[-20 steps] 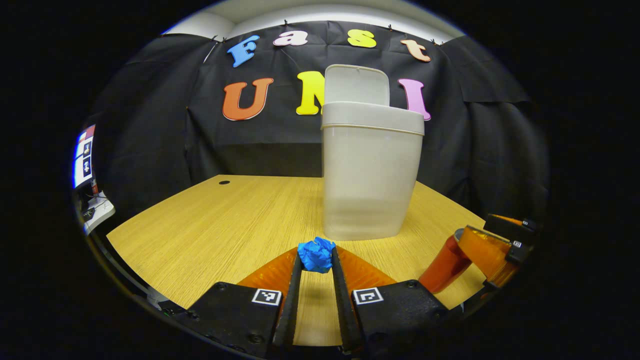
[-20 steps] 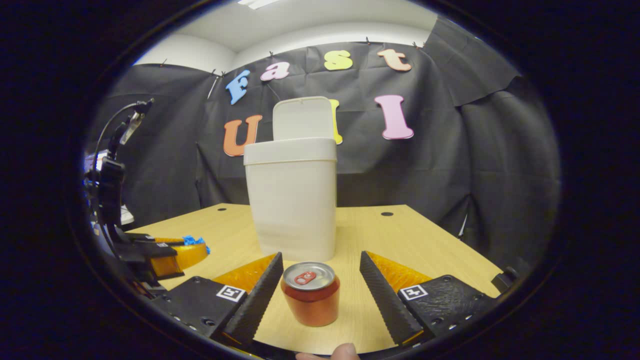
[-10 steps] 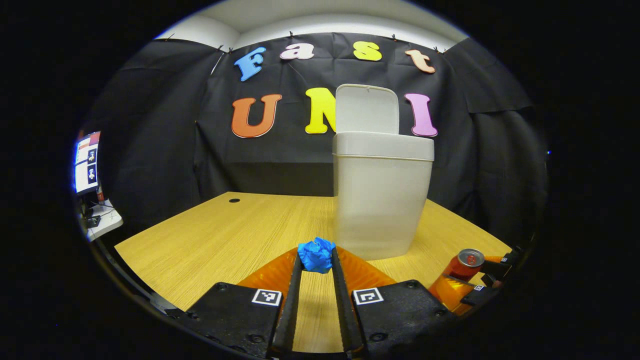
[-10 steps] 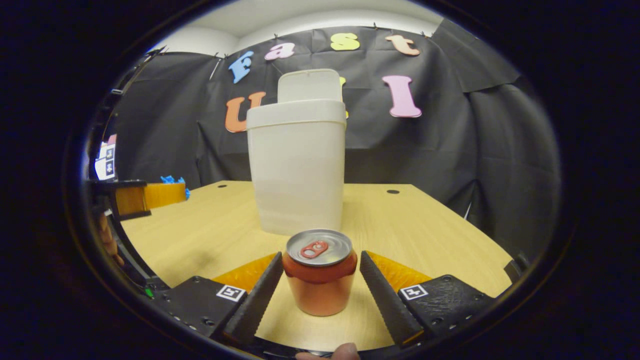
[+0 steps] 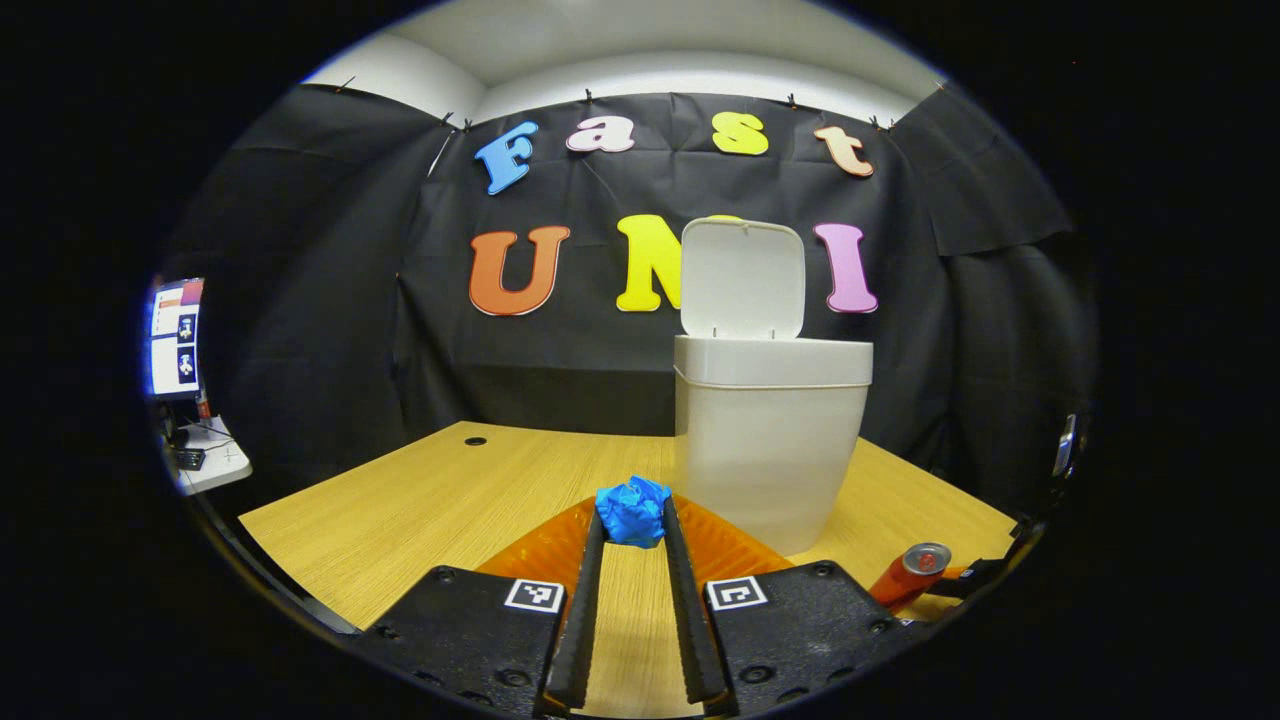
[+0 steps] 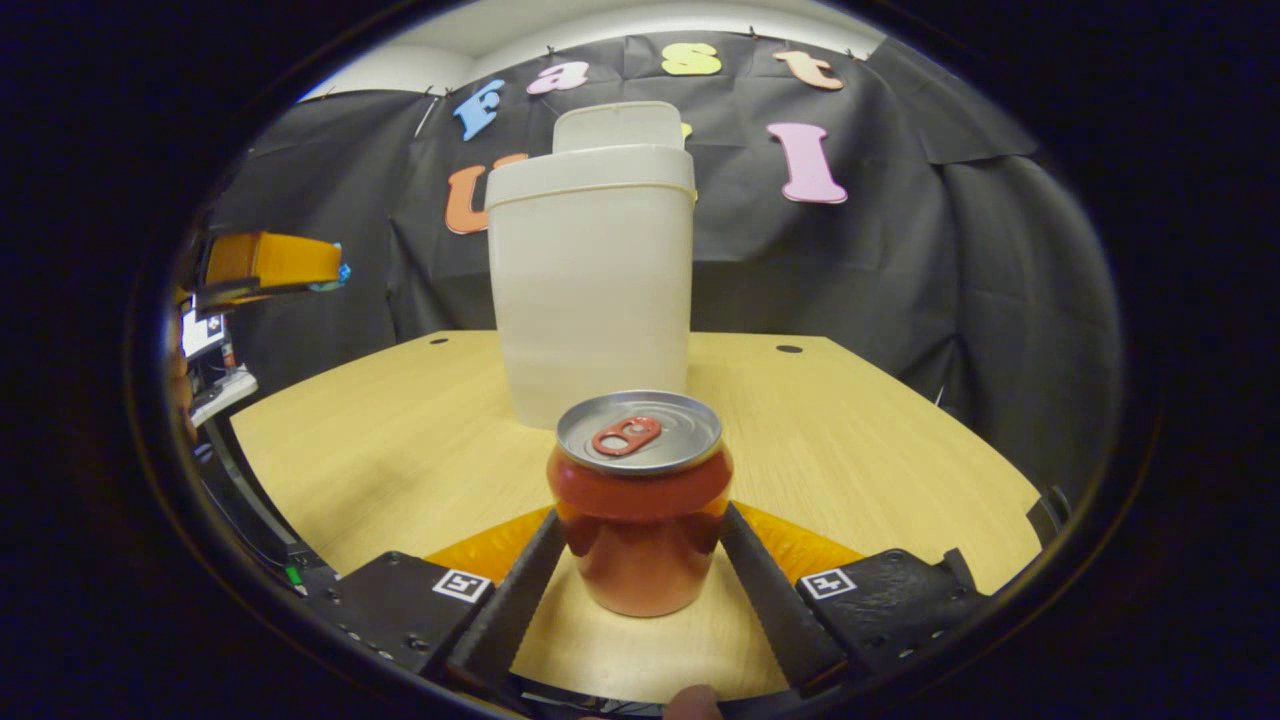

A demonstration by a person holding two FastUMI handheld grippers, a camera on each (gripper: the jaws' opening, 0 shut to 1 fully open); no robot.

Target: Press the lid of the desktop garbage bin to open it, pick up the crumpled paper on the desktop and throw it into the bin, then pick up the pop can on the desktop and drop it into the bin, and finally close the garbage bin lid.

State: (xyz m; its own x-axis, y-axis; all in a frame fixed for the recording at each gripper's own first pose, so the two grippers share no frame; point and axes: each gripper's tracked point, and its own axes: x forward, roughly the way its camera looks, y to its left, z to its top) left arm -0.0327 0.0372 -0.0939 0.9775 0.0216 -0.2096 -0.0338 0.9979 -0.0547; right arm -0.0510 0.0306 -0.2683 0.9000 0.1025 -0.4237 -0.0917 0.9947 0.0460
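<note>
Left gripper [image 5: 632, 525] clamped on crumpled blue paper [image 5: 633, 510], raised above counter [image 5: 430, 500], short of open-lidded bin [image 5: 770, 440]. Right gripper [image 6: 640, 530] straddling upright pop can [image 6: 638, 500] on counter, contact uncertain; tab side seen in right gripper view.

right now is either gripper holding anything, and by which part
The left gripper pinches the crumpled paper by its sides at its fingertips. The right gripper has its jaws flanking the pop can; contact cannot be told.
</note>
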